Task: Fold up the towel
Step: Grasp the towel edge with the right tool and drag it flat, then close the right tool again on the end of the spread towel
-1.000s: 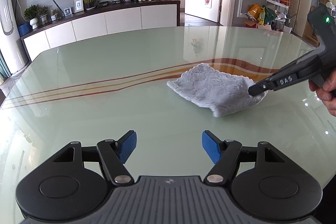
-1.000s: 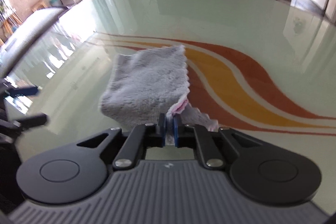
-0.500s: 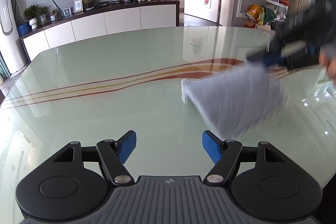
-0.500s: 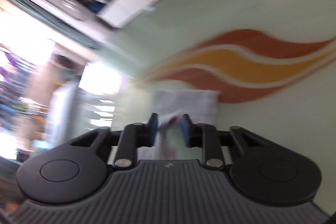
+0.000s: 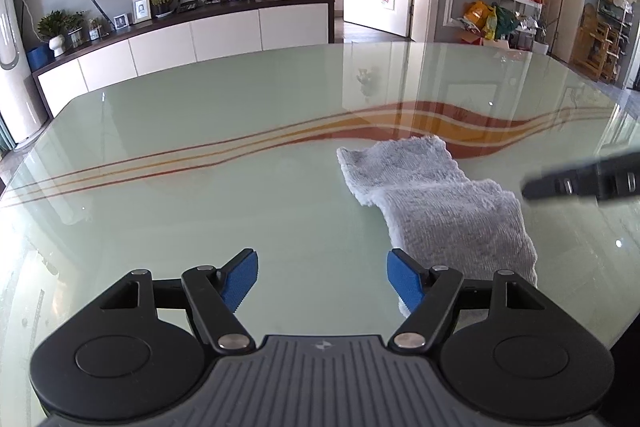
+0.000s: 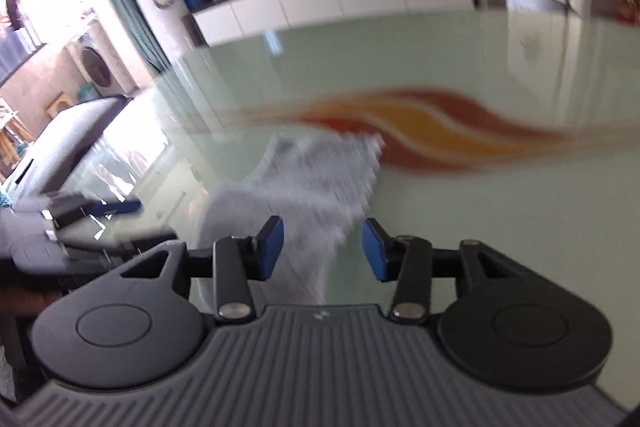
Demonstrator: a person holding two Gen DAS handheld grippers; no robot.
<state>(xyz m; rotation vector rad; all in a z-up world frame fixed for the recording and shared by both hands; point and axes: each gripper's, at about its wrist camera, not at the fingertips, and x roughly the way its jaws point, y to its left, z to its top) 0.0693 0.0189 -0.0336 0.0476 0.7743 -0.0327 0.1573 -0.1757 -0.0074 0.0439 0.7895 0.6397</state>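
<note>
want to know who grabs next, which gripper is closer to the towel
Hard to call, probably the right. The right gripper hangs open directly over the towel; the left gripper, also open, sits at its near corner, right finger overlapping it.

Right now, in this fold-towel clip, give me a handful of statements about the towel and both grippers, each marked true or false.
1. The right gripper is shut on the towel. False: its jaws stand open with nothing between the pads.
2. The left gripper is open and holds nothing. True.
3. The towel lies on the glass table. True.
4. The towel is pink. False: it shows grey-white in both views.
5. The towel sits left of the left gripper's fingers. False: it lies to their right, running behind the right-hand pad.
6. The right wrist view is motion-blurred. True.
</note>
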